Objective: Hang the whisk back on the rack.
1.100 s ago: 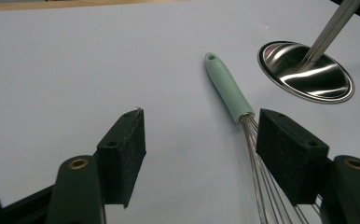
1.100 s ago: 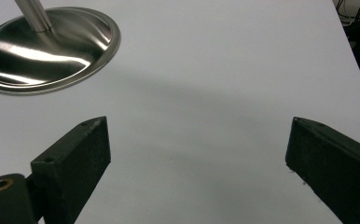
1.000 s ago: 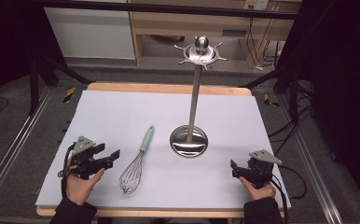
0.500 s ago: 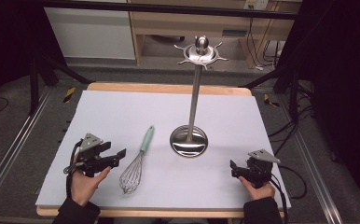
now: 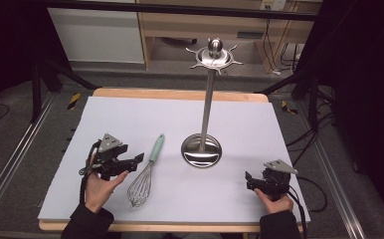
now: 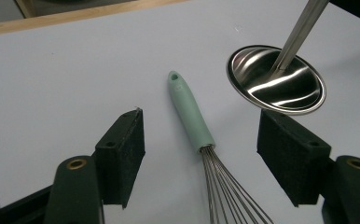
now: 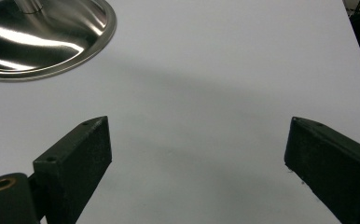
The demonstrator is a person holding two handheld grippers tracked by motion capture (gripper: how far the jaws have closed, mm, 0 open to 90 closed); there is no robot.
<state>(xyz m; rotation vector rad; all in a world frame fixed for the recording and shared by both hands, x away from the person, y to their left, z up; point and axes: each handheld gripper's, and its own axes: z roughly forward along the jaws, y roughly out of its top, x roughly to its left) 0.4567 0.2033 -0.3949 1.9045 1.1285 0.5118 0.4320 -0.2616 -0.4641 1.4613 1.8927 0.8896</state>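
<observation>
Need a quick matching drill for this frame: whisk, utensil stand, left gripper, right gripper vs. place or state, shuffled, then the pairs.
Things:
1. whisk
2. utensil stand
3. left gripper
4. right gripper

Places or states:
A. open, over bare table near the front right corner
B. lying flat, mint-green handle pointing away from the person
C. open, fingers either side of the whisk handle, not touching it
D. upright, round steel base on the table

Pairs: 1-B, 2-D, 3-C, 4-A

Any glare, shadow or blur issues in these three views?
High view: even light, dark surroundings. Left gripper view: bright streaks glare on the stand base; whisk sharp, jaws slightly soft. Right gripper view: a soft shadow band crosses the white mat; base glare again.
</observation>
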